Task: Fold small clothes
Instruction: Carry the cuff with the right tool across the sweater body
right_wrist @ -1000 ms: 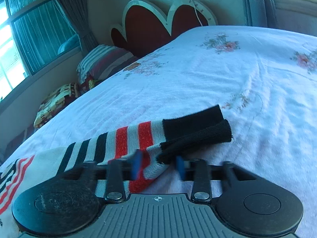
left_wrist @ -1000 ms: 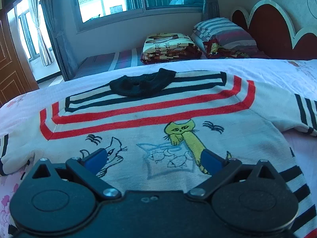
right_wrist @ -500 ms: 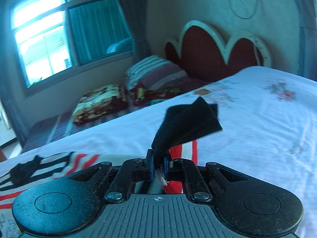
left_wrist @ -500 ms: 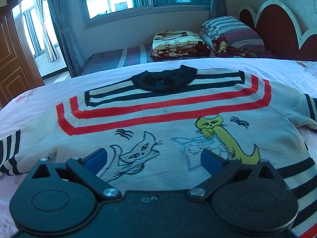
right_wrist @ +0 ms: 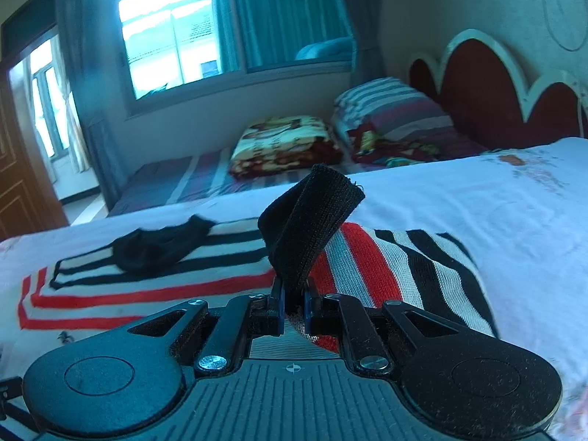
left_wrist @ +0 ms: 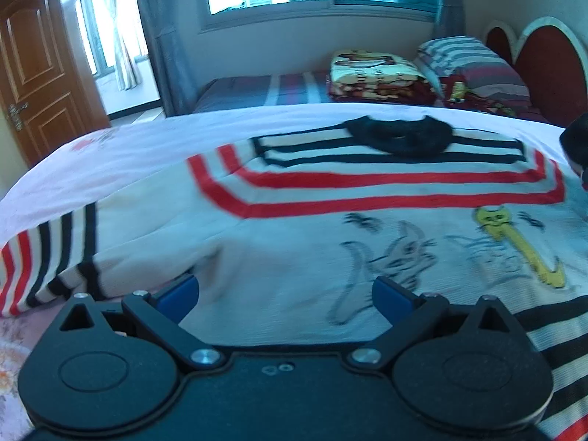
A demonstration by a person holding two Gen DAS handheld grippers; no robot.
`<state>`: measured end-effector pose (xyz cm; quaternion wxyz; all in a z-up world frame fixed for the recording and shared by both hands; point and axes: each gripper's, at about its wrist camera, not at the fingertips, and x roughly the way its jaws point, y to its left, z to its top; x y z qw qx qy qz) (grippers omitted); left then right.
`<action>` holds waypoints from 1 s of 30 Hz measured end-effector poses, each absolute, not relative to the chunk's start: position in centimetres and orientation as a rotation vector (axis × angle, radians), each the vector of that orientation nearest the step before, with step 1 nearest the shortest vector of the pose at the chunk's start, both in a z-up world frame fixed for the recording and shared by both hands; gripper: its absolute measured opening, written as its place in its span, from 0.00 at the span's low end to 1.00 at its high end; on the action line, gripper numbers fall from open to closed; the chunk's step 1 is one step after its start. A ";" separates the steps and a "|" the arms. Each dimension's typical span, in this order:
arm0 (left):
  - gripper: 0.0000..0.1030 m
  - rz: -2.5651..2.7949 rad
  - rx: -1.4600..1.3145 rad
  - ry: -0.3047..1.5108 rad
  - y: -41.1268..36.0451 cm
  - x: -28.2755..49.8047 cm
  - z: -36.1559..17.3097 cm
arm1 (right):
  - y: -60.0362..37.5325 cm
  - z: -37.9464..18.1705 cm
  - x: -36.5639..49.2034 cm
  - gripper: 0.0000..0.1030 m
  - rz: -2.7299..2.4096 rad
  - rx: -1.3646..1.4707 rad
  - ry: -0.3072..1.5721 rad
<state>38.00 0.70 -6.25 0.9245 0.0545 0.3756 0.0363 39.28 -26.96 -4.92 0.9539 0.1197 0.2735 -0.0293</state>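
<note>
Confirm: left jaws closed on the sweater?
No. The left gripper has its jaws spread wide above the sweater, with its blue pads apart and pinching no fabric.

The left tool [left_wrist: 284,299] points downward with jaws spread; the right tool [right_wrist: 294,310] is clamped tight.

Right gripper [right_wrist: 293,310] pinches the black cuff [right_wrist: 308,228] of a striped sleeve [right_wrist: 389,268], lifted over a sweater [right_wrist: 147,286] spread on a white bed [right_wrist: 496,228], its black collar [right_wrist: 161,244] nearby
</note>
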 end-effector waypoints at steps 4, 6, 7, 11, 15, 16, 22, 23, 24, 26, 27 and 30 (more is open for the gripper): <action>0.98 0.091 0.097 0.774 2.6 37.9 -6.4 | -23.9 -5.6 40.2 0.09 -0.004 0.227 0.582; 0.98 0.090 0.090 0.773 3.3 37.9 -6.4 | -22.6 -6.1 40.5 0.09 0.015 0.218 0.596; 0.98 0.087 0.086 0.771 3.6 37.9 -6.4 | -21.8 -6.4 40.7 0.09 0.032 0.217 0.605; 0.97 0.074 0.055 0.763 4.7 38.0 -6.5 | -19.3 -7.4 41.0 0.09 0.087 0.196 0.630; 0.97 0.076 0.008 0.755 6.0 38.0 -6.5 | -17.0 -8.5 41.1 0.09 0.145 0.187 0.655; 0.97 0.074 -0.002 0.752 6.3 38.0 -6.4 | -16.2 -8.8 41.2 0.09 0.161 0.181 0.662; 0.97 0.075 0.000 0.745 7.3 38.1 -6.2 | -12.7 -10.0 41.0 0.16 0.225 0.139 0.647; 0.97 0.072 0.003 0.746 7.4 38.1 -6.2 | -12.3 -10.0 41.0 0.25 0.237 0.128 0.642; 0.97 0.068 0.002 0.748 7.4 38.1 -6.1 | -12.0 -10.1 40.9 0.46 0.273 0.137 0.636; 0.95 0.056 -0.006 0.747 7.2 38.2 -6.0 | -11.7 -9.7 40.1 0.53 0.312 0.135 0.599; 0.91 0.045 -0.011 0.742 7.1 38.2 -5.9 | -11.7 -9.4 39.6 0.53 0.310 0.120 0.574; 0.80 -0.029 -0.061 0.730 6.1 38.6 -5.7 | -13.3 -8.3 38.5 0.53 0.275 0.168 0.541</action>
